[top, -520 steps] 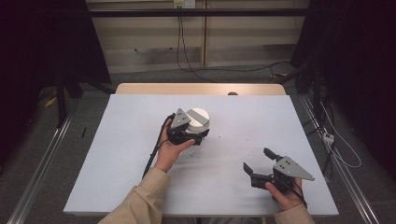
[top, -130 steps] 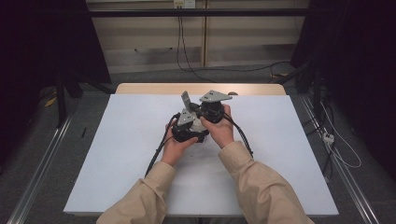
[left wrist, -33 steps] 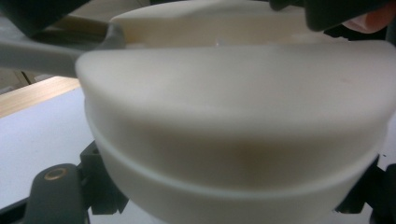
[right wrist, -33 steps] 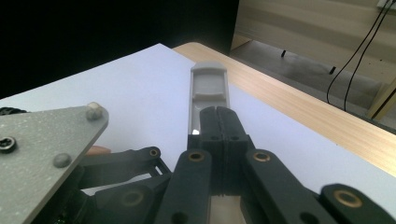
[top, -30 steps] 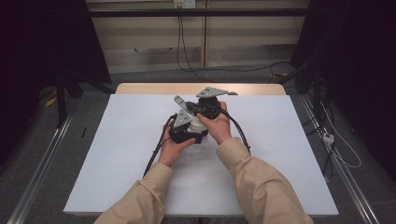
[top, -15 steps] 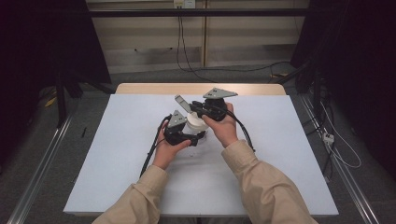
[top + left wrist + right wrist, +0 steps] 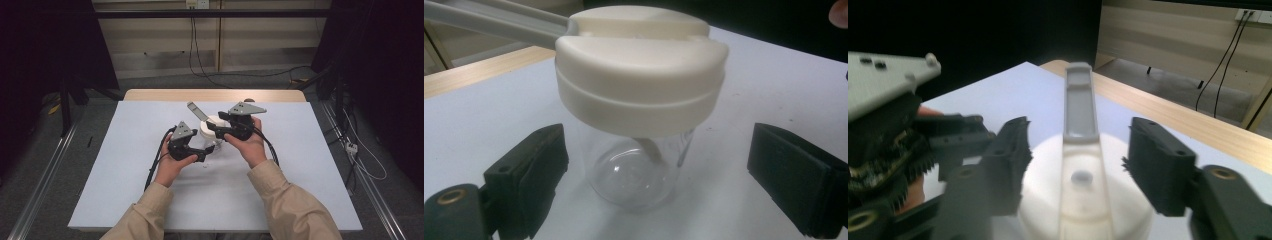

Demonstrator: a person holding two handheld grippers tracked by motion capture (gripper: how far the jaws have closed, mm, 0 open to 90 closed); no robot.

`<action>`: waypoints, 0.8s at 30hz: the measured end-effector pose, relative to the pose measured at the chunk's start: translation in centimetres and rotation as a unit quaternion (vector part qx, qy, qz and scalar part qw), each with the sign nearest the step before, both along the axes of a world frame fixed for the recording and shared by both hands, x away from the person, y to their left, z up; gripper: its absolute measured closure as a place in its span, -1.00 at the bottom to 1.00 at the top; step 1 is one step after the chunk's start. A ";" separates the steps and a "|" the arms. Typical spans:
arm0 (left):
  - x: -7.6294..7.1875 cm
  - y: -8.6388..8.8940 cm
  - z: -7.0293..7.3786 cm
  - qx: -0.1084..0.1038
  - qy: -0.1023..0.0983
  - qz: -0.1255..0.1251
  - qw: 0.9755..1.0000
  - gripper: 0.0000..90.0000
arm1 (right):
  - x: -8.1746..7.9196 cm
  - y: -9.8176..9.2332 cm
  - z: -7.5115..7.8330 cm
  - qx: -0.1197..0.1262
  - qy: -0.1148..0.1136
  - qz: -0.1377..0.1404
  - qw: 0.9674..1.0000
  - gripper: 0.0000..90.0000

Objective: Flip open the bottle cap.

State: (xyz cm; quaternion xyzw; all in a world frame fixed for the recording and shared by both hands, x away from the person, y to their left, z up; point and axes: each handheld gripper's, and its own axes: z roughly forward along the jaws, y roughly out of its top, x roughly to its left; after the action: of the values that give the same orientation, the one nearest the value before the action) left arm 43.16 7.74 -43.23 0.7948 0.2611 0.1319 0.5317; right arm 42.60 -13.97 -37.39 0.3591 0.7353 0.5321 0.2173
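Note:
A clear glass jar [image 7: 636,170] with a thick white lid [image 7: 639,75] stands on the white table [image 7: 300,165] at its middle. A grey lever [image 7: 196,111] sticks up from the lid toward the far left. My left gripper [image 7: 659,172] is open, one jaw on each side of the glass and apart from it; it lies low at the jar's near left [image 7: 202,152]. My right gripper [image 7: 1083,165] is open over the lid [image 7: 1048,215], with the grey lever [image 7: 1080,105] running between its jaws. It reaches the lid [image 7: 211,125] from the right.
The left gripper's grey plate and black body [image 7: 888,125] sit close at the left in the right gripper view. Cables [image 7: 155,165] trail from both grippers toward the person. A wooden strip [image 7: 215,95] edges the table's far side, with floor cables beyond.
My left gripper has slid a little back and to the left, away from the jar. My right gripper has shifted slightly right while staying at the lid.

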 end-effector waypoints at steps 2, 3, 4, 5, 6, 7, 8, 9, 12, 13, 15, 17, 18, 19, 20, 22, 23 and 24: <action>-0.4 0.4 0.1 0.004 -0.001 -0.002 1.000 -0.80 | -0.7 -0.3 -0.1 -0.002 0.004 0.003 1.000 -0.27; -0.6 0.6 0.1 0.004 0.002 -0.003 1.000 -0.80 | -1.0 -0.4 -0.2 -0.004 0.004 0.005 1.000 -0.32; -0.8 0.9 0.1 0.008 0.002 -0.002 1.000 -0.80 | -1.2 -0.6 -0.3 -0.005 0.003 0.004 1.000 -0.37; -0.9 1.1 0.1 0.009 0.004 -0.003 1.000 -0.80 | -1.6 -0.8 -0.5 -0.002 0.004 0.003 1.000 -0.42; -1.0 1.4 0.0 0.009 0.006 -0.004 1.000 -0.80 | -1.9 -1.0 -0.6 -0.001 0.006 0.003 1.000 -0.44; -1.2 1.7 0.0 0.009 0.007 -0.003 1.000 -0.80 | -2.1 -1.2 -0.8 -0.006 0.005 0.002 1.000 -0.46; -1.4 2.0 0.0 0.011 0.004 -0.003 1.000 -0.80 | -2.4 -1.4 -0.9 -0.007 0.004 -0.002 1.000 -0.49; -1.5 2.3 0.0 0.012 0.006 -0.002 1.000 -0.80 | -2.6 -1.6 -1.1 -0.006 0.004 -0.002 1.000 -0.51; -1.9 3.4 0.0 0.011 0.006 0.004 1.000 -0.81 | -3.2 -2.0 -1.8 -0.013 0.008 -0.005 1.000 -0.55; -2.0 3.7 0.0 0.010 0.007 0.005 1.000 -0.81 | -3.4 -2.2 -2.1 -0.014 0.010 -0.004 1.000 -0.57; -2.3 4.3 0.0 0.008 0.008 0.009 1.000 -0.80 | -3.9 -2.5 -2.6 -0.012 0.014 -0.005 1.000 -0.58; -2.5 4.9 -0.1 0.010 0.009 0.010 1.000 -0.81 | -4.4 -2.8 -3.1 -0.017 0.015 -0.006 1.000 -0.59; -2.6 5.1 -0.2 0.011 0.008 0.008 1.000 -0.81 | -4.6 -2.9 -3.4 -0.020 0.014 -0.008 1.000 -0.60; -2.8 5.3 -0.2 0.011 0.008 0.010 1.000 -0.81 | -4.9 -3.1 -3.6 -0.023 0.014 -0.008 1.000 -0.60; -2.9 5.5 -0.2 0.008 0.011 0.010 1.000 -0.81 | -5.1 -3.2 -3.8 -0.024 0.014 -0.009 1.000 -0.61; -3.2 5.9 -0.1 0.008 0.013 0.010 1.000 -0.81 | -5.5 -3.5 -4.1 -0.024 0.018 -0.010 1.000 -0.64; -3.2 6.2 -0.1 0.009 0.010 0.011 1.000 -0.81 | -5.6 -3.7 -4.3 -0.023 0.019 -0.010 1.000 -0.64; -3.4 6.4 -0.1 0.007 0.012 0.013 1.000 -0.81 | -5.8 -3.8 -4.4 -0.022 0.021 -0.012 0.999 -0.64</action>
State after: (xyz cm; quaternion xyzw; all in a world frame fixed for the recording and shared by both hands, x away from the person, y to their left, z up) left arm 39.80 14.12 -43.35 0.7967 0.2768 0.1315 0.5209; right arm 36.79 -17.80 -41.76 0.3735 0.7472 0.5054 0.2163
